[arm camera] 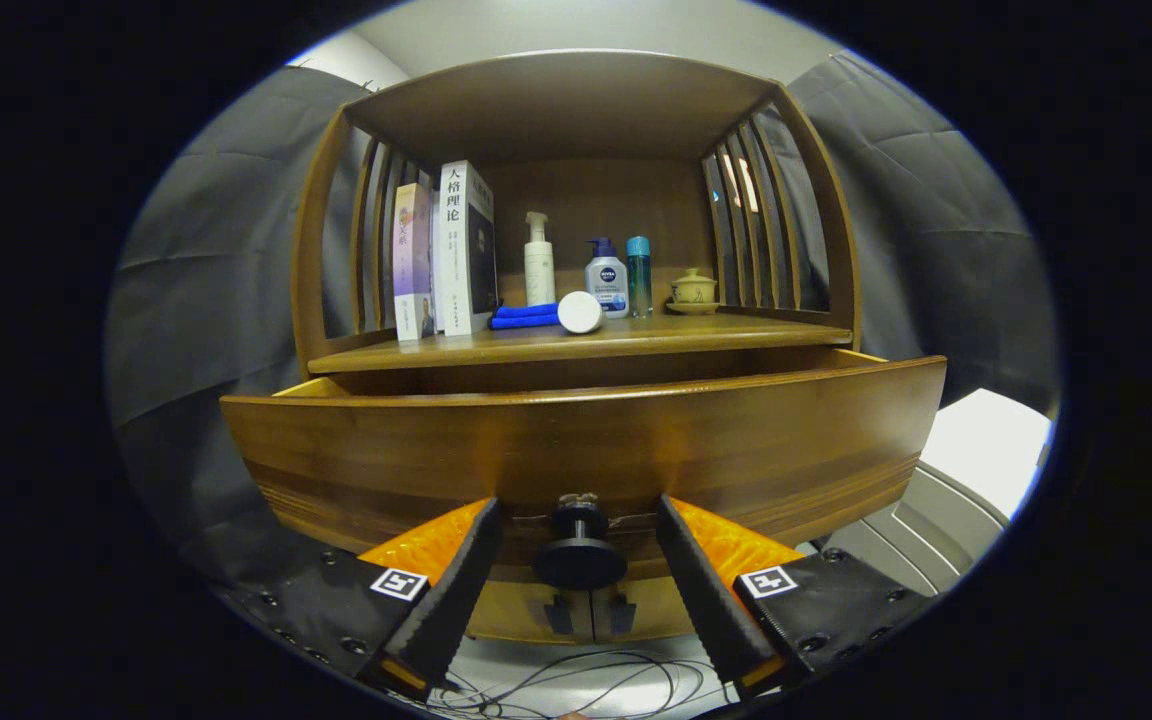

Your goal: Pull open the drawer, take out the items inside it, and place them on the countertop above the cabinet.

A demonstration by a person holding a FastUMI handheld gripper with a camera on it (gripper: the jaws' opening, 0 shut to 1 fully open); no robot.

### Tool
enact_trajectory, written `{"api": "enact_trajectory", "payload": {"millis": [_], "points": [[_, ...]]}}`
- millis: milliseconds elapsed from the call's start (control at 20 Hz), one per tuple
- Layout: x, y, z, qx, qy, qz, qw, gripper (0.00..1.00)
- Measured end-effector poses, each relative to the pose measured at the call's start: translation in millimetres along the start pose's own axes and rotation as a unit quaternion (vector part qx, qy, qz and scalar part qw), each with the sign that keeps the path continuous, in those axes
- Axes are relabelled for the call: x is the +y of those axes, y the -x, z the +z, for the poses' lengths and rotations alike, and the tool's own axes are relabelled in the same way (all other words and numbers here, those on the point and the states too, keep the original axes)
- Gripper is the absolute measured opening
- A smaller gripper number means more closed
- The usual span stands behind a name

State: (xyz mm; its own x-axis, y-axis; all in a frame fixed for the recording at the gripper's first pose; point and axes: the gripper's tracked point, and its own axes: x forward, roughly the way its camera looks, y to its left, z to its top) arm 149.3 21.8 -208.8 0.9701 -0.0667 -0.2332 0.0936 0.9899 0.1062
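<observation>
Already the drawer [576,440] stands pulled out under the desk [576,345]. Gripper [579,560] fingers are spread apart either side of the knob [579,560], not touching it. Reaching in blind risks catching the drawer's front edge.

Glossy varnished wood drawer [576,440] with matt black knob [579,553], gripper [579,560] fingers spread either side of it, blue cloth [524,316], glossy plastic bottles [606,285]

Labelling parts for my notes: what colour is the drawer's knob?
Black: the round knob on the brown wooden drawer sits between the open gripper fingers, clearest in the gripper view.
</observation>
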Motion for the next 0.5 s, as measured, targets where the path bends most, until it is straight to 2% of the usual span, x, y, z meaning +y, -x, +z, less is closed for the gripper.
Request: {"api": "enact_trajectory", "payload": {"millis": [500], "points": [[3,-68,17,0.008,0.007,-0.002,1.000,0.98]]}}
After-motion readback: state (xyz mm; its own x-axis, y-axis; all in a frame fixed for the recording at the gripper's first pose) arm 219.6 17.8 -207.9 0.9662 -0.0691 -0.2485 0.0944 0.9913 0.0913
